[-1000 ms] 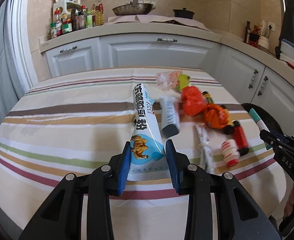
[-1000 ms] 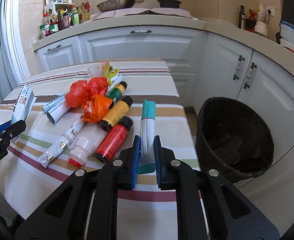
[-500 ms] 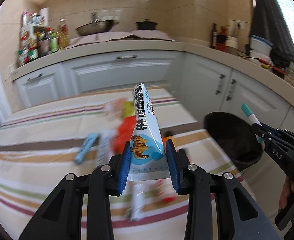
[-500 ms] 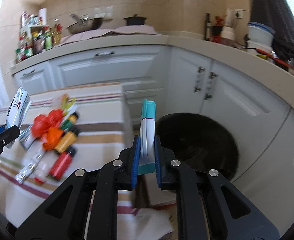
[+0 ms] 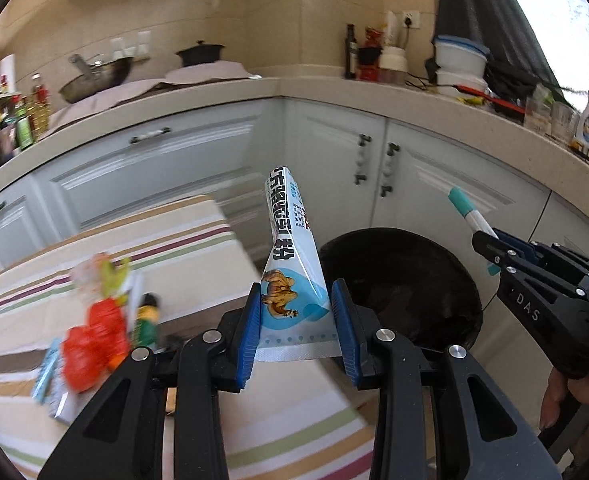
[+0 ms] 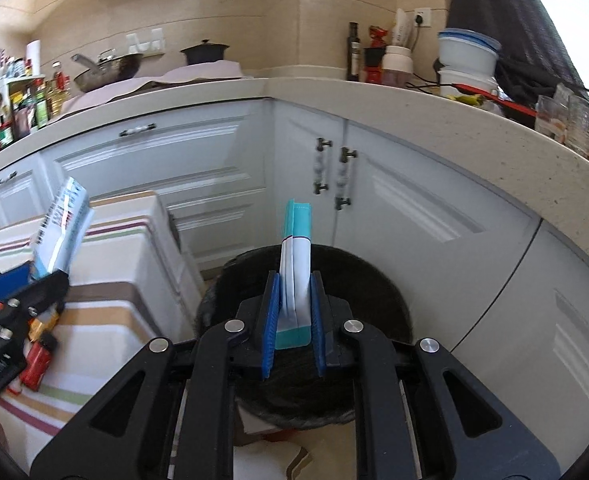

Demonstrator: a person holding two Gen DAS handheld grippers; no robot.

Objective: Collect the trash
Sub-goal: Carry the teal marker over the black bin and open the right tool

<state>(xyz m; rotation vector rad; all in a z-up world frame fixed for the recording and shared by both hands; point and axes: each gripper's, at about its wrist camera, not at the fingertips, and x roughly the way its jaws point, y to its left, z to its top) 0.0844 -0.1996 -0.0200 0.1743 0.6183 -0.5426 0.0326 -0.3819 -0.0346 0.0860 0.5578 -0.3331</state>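
My left gripper [image 5: 297, 312] is shut on a white and light-blue packet [image 5: 290, 264] with a camel print, held over the table's right edge beside the black bin [image 5: 406, 280]. In the right wrist view my right gripper [image 6: 293, 312] is shut on a flat teal and white pack [image 6: 296, 272], which stands directly over the black bin [image 6: 358, 280]. The right gripper [image 5: 490, 246] with its teal pack [image 5: 464, 206] shows at the right of the left wrist view. The left gripper [image 6: 30, 280] and its packet [image 6: 62, 224] appear at the left of the right wrist view.
Red and orange bags [image 5: 90, 344], a green-capped bottle [image 5: 146, 320] and other litter lie on the striped tablecloth [image 5: 174, 248]. White cabinets [image 6: 414, 208] and a counter [image 6: 434, 116] with jars curve behind the bin. A person's hand [image 5: 554, 404] holds the right gripper.
Both grippers swung right, off the table toward the bin, each keeping its pack. The bin now sits under the right gripper and the litter has slid to the left.
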